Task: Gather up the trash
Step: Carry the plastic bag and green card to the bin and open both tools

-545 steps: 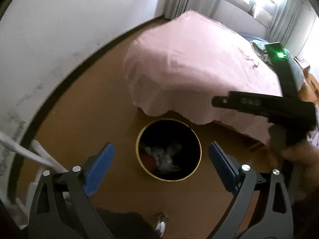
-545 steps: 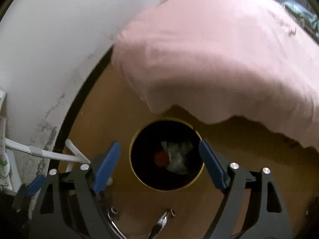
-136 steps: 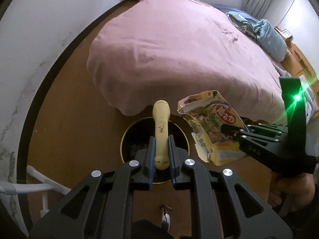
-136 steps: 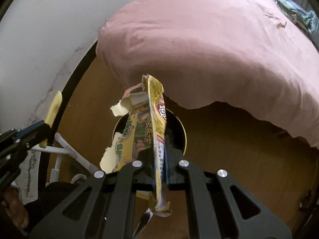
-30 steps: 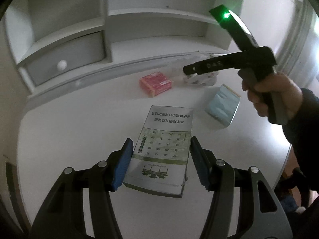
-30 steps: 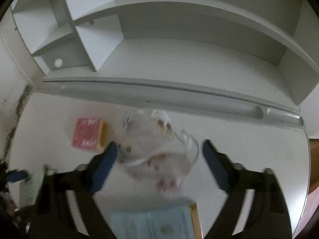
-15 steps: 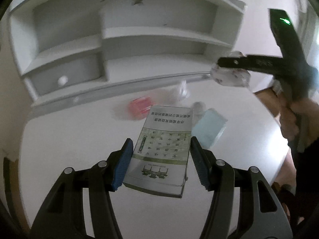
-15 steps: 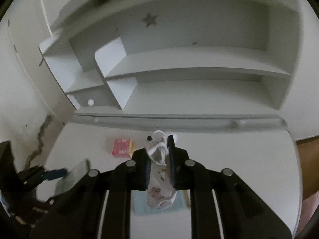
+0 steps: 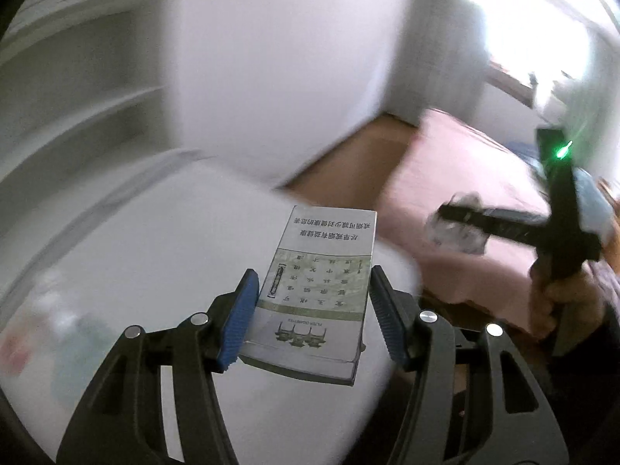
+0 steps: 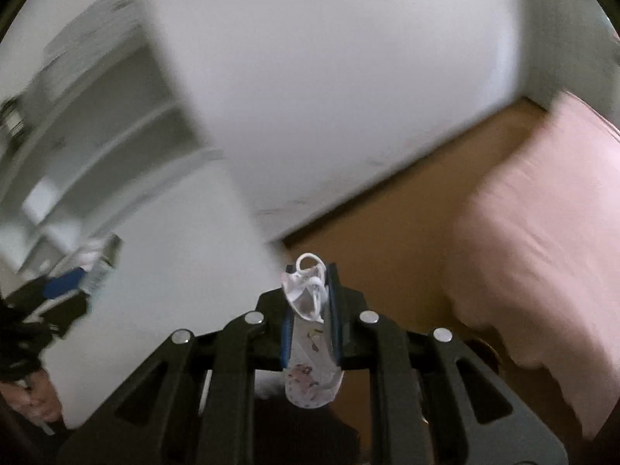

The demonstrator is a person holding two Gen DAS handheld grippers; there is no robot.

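Nearest, in the left wrist view, my left gripper (image 9: 312,312) clamps a flat printed box (image 9: 319,290) by its two long edges, the blue pads (image 9: 238,319) pressed on either side and the box face up, its far end projecting past the fingertips over the white desk (image 9: 155,248). In the right wrist view, my right gripper (image 10: 310,306) is closed narrowly on a crumpled plastic wrapper (image 10: 308,333) printed with small figures; a white loop pokes up above the fingertips and the loose bulk hangs down below the fingers. Farther out, both views are smeared with motion blur: white shelving (image 10: 100,116) and desk to the left, a white wall (image 10: 329,77) in the middle, brown floor (image 10: 387,224) and the pink-covered bed (image 10: 542,232) to the right. The left view also shows the right gripper held out over the bed edge with its wrapper. No bin can be made out with certainty, so my judgement is that both items are in transit toward disposal. Risks, as I judge them: the box is gripped only along its thin edges and could pivot or slide out under a quick swing; the wrapper is thin and slippery, so it could creep out of the pinch; and, with so little visible sharply, either load could be released short of its target and land on the floor or bed.
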